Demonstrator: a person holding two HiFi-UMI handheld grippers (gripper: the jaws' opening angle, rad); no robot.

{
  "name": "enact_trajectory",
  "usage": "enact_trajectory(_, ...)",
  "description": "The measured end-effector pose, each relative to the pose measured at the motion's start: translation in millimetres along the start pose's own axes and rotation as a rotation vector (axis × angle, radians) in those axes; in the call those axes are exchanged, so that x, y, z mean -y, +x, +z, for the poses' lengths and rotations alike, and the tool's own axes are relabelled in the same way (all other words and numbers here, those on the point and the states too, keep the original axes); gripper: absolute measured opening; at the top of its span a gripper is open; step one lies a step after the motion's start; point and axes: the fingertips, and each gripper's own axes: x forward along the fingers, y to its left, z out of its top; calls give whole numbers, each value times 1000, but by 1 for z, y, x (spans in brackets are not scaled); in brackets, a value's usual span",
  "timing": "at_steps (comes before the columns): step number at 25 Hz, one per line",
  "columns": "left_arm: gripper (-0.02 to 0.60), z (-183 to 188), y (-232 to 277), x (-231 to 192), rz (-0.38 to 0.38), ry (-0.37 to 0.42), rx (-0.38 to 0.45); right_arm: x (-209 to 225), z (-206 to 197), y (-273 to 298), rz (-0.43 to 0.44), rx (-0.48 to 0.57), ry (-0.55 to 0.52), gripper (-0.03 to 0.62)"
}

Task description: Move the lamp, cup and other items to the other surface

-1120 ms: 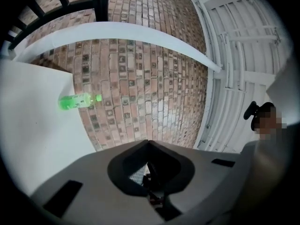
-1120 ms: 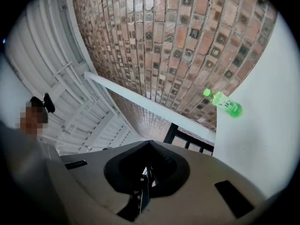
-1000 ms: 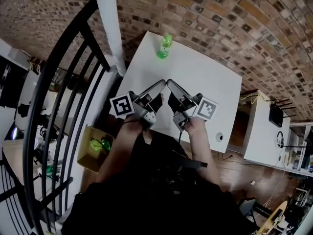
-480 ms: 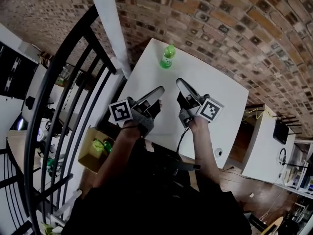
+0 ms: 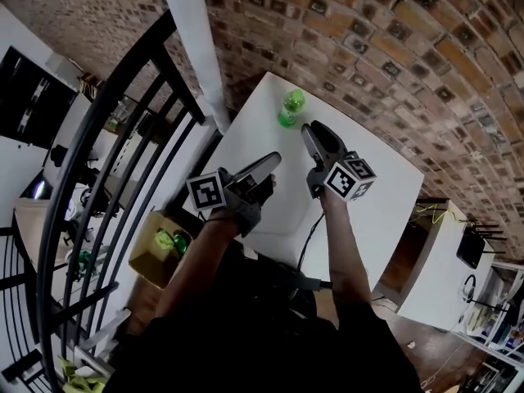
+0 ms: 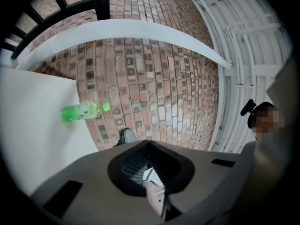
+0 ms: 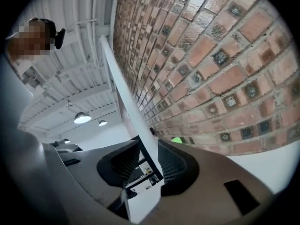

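Broadly, filling the top of the head view: brick wall (image 5: 393, 47). Against it, mid-frame, white table (image 5: 385, 211). Lower centre, left gripper (image 5: 274, 158), jaws together on nothing, held back, likely as the spare hand. Just right and higher, right gripper (image 5: 308, 129), jaws just now opening apart, gap empty, probably readied for a grasp. Smallest, upper centre beside its tips: green bottle (image 5: 290, 109) at the table's far edge, upright, long axis vertical, cap up. No lamp or cup visible.

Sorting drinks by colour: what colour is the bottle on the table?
The bottle is bright green, clearest in the left gripper view.
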Motion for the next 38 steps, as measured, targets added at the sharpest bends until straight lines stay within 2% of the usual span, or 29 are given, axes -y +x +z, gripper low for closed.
enact_trajectory(4, 6, 9, -1, -4, 14, 2, 17, 16, 6, 23, -31, 11, -115, 177)
enact_trajectory(9, 6, 16, -3, -10, 28, 5, 30, 41, 1, 56, -93, -52, -292, 235)
enact_trajectory(13, 6, 23, -4, -13, 34, 7, 44, 53, -3, 82, -113, -102, -390, 246)
enact_trajectory(23, 6, 35, -16, -21, 59, 0, 65, 69, -26, 117, -141, -191, -452, 247)
enact_trajectory(33, 6, 35, -16, -20, 57, 7, 65, 75, -34, 121, -153, -223, -499, 192)
enact_trajectory(38, 6, 34, -17, -20, 55, 3, 58, 73, -32, 112, -161, -209, -475, 184)
